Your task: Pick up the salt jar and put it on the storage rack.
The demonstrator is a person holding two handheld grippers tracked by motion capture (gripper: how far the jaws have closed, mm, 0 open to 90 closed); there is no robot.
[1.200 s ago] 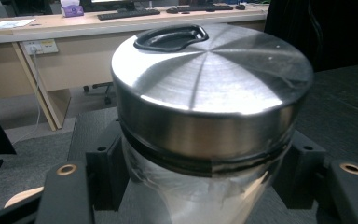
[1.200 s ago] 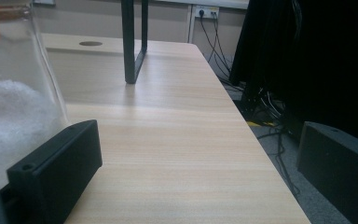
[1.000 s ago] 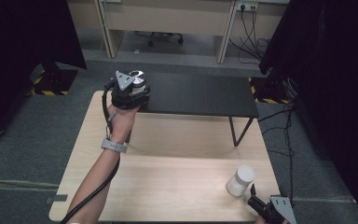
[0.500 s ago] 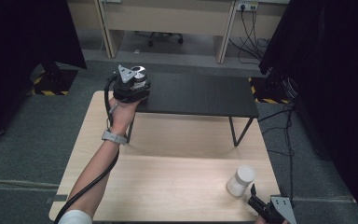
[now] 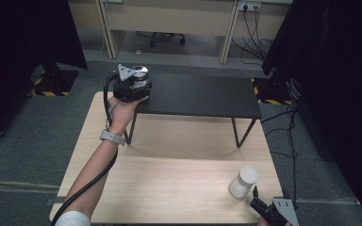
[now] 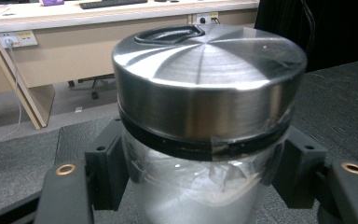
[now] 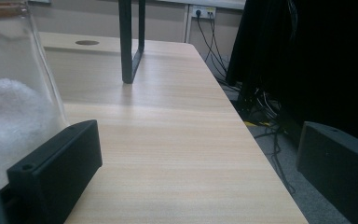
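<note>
Upper left of the high view: my left gripper point(image 5: 133, 84) clamps the steel-lidded jar point(image 6: 205, 116), seemingly resting on the black shelf point(image 5: 202, 96). Next: release cleanly. My right gripper point(image 5: 259, 207) gapes, empty.

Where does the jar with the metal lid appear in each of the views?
High view: the jar with the metal lid is at upper left, at the left end of the black shelf, in the left gripper.
Left gripper view: it fills the centre, the jaws pressed on its clear sides.
Right gripper view: it is not in this picture.
Shared landmark: the black shelf, whose leg stands at top centre in the right gripper view.
</note>
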